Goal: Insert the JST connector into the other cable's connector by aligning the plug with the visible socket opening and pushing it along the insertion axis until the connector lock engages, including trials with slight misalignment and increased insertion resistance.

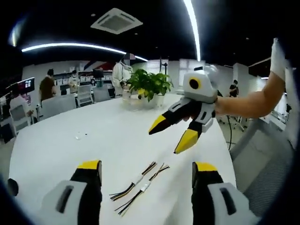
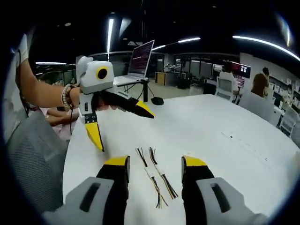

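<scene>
Left gripper view: the left gripper (image 1: pixel 146 169) is seen with its jaws spread wide and nothing is held between them. Two cables (image 1: pixel 138 186) are laid side by side on the white table (image 1: pixel 61 150), just beyond the yellow jaw tips and between them. A white connector (image 1: pixel 145 187) is seen in the middle of each cable, and dark and yellow wires come out at both ends. Beyond the cables the right gripper (image 1: pixel 169 138) is held above the table by a hand, its jaws also spread and empty. A potted plant (image 1: pixel 149 84) is placed at the far side of the table.

In the right gripper view the cables (image 2: pixel 156 178) are found between the right gripper's (image 2: pixel 154 164) own jaws, and the left gripper (image 2: pixel 125 127) is held above the table (image 2: pixel 225 126), beyond the cables.
</scene>
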`<move>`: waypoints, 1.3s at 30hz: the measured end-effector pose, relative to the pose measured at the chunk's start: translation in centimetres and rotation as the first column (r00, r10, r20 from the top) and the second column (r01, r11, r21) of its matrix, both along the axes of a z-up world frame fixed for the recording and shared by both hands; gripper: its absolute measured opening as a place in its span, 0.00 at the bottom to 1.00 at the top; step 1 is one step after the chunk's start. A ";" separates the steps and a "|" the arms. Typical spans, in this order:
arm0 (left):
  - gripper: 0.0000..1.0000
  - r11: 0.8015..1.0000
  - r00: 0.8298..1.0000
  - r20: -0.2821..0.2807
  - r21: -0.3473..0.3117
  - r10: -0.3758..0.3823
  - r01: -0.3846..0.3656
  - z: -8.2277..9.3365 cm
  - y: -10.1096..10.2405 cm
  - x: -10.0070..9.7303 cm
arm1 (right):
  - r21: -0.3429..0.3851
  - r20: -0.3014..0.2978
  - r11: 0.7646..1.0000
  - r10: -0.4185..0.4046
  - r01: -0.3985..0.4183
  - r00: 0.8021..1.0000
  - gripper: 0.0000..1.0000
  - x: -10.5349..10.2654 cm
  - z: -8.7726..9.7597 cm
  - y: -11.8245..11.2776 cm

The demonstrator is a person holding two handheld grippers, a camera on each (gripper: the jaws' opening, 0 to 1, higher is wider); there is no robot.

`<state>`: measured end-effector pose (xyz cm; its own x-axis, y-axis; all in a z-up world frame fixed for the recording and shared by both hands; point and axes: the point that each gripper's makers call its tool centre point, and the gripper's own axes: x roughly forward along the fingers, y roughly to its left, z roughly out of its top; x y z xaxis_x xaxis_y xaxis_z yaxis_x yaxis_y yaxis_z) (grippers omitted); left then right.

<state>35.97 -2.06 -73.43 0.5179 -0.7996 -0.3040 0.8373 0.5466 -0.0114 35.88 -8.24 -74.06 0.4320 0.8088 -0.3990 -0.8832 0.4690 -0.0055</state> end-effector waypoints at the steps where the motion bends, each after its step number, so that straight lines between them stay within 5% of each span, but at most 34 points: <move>1: 0.85 0.999 1.000 -0.007 -0.022 0.030 -0.030 0.5 0.4 -0.1 | 0.017 -0.003 1.000 -0.015 0.015 1.000 0.43 -0.2 0.5 -0.2; 11: 0.90 0.985 0.987 0.037 -0.086 0.156 -0.152 3.3 3.7 -2.6 | 0.072 0.034 0.991 -0.116 0.113 0.993 0.46 -2.1 3.0 -2.6; 20: 0.93 0.955 0.967 -0.011 -0.155 0.254 -0.253 4.7 6.2 -5.1 | 0.125 0.054 0.978 -0.174 0.166 0.983 0.47 -4.8 5.1 -4.1; 39: 0.93 0.888 0.908 -0.042 -0.198 0.416 -0.416 4.4 10.5 -10.6 | 0.195 0.034 0.932 -0.317 0.305 0.948 0.47 -9.9 5.7 -9.2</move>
